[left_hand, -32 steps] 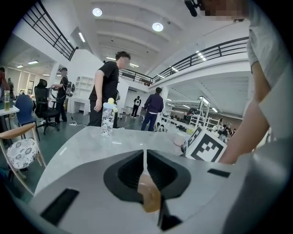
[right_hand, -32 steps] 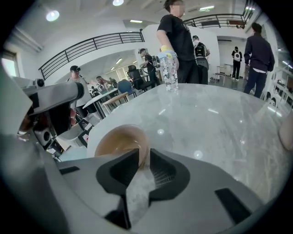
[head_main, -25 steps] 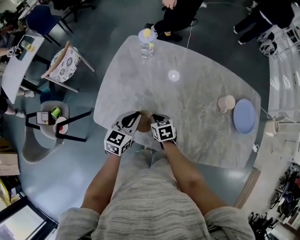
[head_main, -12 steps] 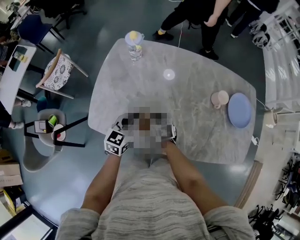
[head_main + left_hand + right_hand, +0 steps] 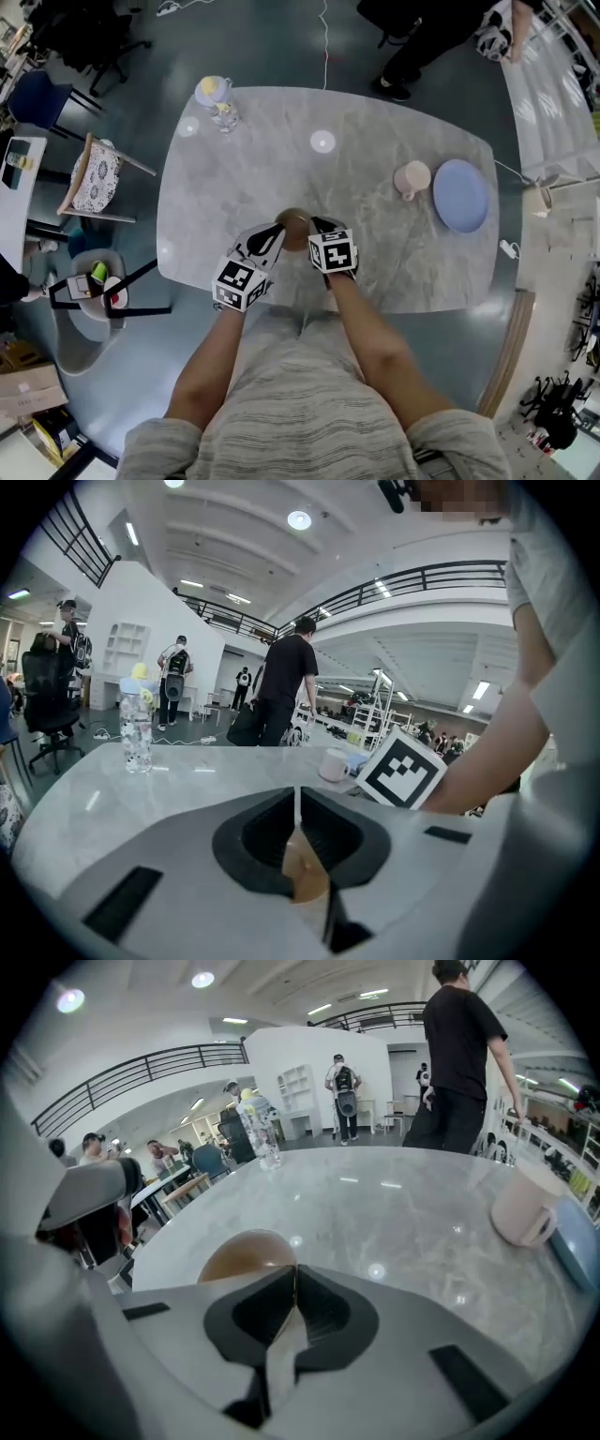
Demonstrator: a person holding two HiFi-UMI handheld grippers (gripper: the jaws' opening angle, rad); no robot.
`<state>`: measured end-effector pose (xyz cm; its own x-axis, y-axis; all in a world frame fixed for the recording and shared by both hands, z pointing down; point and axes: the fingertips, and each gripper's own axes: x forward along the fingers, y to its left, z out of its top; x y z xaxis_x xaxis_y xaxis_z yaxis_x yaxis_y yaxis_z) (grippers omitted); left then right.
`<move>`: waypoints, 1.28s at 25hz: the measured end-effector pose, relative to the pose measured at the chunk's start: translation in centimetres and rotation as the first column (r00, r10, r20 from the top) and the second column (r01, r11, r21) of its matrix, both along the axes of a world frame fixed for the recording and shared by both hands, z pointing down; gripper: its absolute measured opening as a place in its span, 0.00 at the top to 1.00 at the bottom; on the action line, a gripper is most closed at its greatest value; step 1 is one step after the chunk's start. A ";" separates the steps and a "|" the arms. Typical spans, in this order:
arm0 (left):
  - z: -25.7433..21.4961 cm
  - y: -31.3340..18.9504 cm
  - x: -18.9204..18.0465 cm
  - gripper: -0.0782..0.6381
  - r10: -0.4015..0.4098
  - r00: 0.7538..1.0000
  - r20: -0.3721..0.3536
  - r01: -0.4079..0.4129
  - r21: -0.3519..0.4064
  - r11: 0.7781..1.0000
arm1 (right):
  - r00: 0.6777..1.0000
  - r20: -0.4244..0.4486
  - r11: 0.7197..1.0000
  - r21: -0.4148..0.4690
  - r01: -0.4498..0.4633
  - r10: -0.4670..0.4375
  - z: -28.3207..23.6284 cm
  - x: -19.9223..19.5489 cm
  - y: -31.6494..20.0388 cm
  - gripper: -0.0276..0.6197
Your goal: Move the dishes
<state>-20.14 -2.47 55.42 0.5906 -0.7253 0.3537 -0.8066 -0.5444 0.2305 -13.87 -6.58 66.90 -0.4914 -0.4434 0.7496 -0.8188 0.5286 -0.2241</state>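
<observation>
Dishes were spread across the marble tabletop (image 5: 375, 248), and none could be judged as delivered, since no destination was marked. At the far left corner a water bottle (image 5: 216, 99) was stood, apparently no part of the job. Near the front edge the left gripper (image 5: 270, 240) was set against the left side of a brown bowl (image 5: 293, 225), its fingers (image 5: 255, 836) pressed together with a sliver of the brown rim pinched between them. The right gripper (image 5: 319, 232) was set on the bowl's other side, its fingers (image 5: 330, 1309) likewise closed to a thin slit where the rim ran in. The bowl thus seemed to be gripped from both sides, though whether it was lifted off the tabletop could not be told. Well to the right a pink mug (image 5: 411, 178) was seen just beside a blue plate (image 5: 461, 195), both untouched and judged as left to be moved.
</observation>
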 end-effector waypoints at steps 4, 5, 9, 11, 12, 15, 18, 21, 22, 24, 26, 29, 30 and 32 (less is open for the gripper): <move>0.3 -1.4 3.4 0.86 0.057 0.998 0.001 -0.057 -0.012 0.998 | 0.995 0.013 0.995 0.006 -0.099 0.098 -0.3 4.1 -2.3 0.92; 0.3 -1.7 4.2 0.86 0.070 0.998 0.002 -0.070 -0.014 0.997 | 0.992 0.016 0.992 0.006 -0.124 0.124 -0.5 5.1 -2.9 0.92; 0.4 -3.4 7.4 0.86 0.118 0.993 0.003 -0.118 -0.020 0.993 | 0.972 0.034 0.972 -0.002 -0.233 0.233 -0.6 9.4 -5.0 0.92; 0.4 -4.1 8.9 0.86 0.141 0.990 0.003 -0.141 -0.022 0.990 | 0.959 0.039 0.960 -0.007 -0.282 0.282 -0.6 11.2 -6.0 0.92; 0.4 -4.5 9.6 0.86 0.154 0.988 0.005 -0.154 -0.023 0.988 | 0.952 0.041 0.953 -0.008 -0.302 0.302 -0.6 12.1 -6.5 0.92; 0.4 -5.9 11.7 0.86 0.189 0.982 0.014 -0.189 -0.023 0.982 | 0.934 0.051 0.935 -0.004 -0.355 0.355 -0.7 14.3 -8.3 0.92; 0.5 -7.7 13.3 0.86 0.211 0.977 0.023 -0.211 -0.022 0.977 | 0.915 0.062 0.916 0.005 -0.401 0.400 -0.9 16.0 -9.8 0.92; 0.8 -9.6 14.4 0.86 0.218 0.976 0.021 -0.218 -0.026 0.976 | 0.895 0.074 0.898 0.006 -0.441 0.439 -0.8 17.3 -11.1 0.92; 0.8 -10.0 14.7 0.86 0.220 0.975 0.020 -0.220 -0.029 0.975 | 0.886 0.081 0.889 0.002 -0.457 0.456 -0.7 17.5 -11.5 0.92; 1.0 -10.7 15.1 0.86 0.226 0.974 0.021 -0.225 -0.036 0.974 | 0.868 0.095 0.873 -0.010 -0.488 0.487 -0.6 17.9 -12.1 0.92; 1.1 -11.1 15.6 0.86 0.234 0.972 0.022 -0.233 -0.040 0.972 | 0.857 0.101 0.862 -0.014 -0.507 0.506 -0.6 18.3 -12.7 0.92; 1.3 -11.5 16.0 0.86 0.243 0.970 0.024 -0.241 -0.048 0.969 | 0.846 0.100 0.851 -0.014 -0.525 0.523 -0.6 18.6 -13.4 0.92; 1.5 -11.7 16.0 0.86 0.243 0.970 0.024 -0.242 -0.052 0.969 | 0.842 0.100 0.847 -0.015 -0.531 0.530 -0.6 18.7 -13.7 0.92; 1.7 -11.8 16.0 0.86 0.243 0.970 0.025 -0.241 -0.061 0.969 | 0.830 0.105 0.835 -0.022 -0.549 0.548 -0.5 19.1 -14.0 0.92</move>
<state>-4.18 -14.30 57.15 0.7335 -0.5405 0.4121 -0.6602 -0.7106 0.2432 5.21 -20.60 66.43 -0.2388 -0.6692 0.7037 -0.9474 0.0014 -0.3201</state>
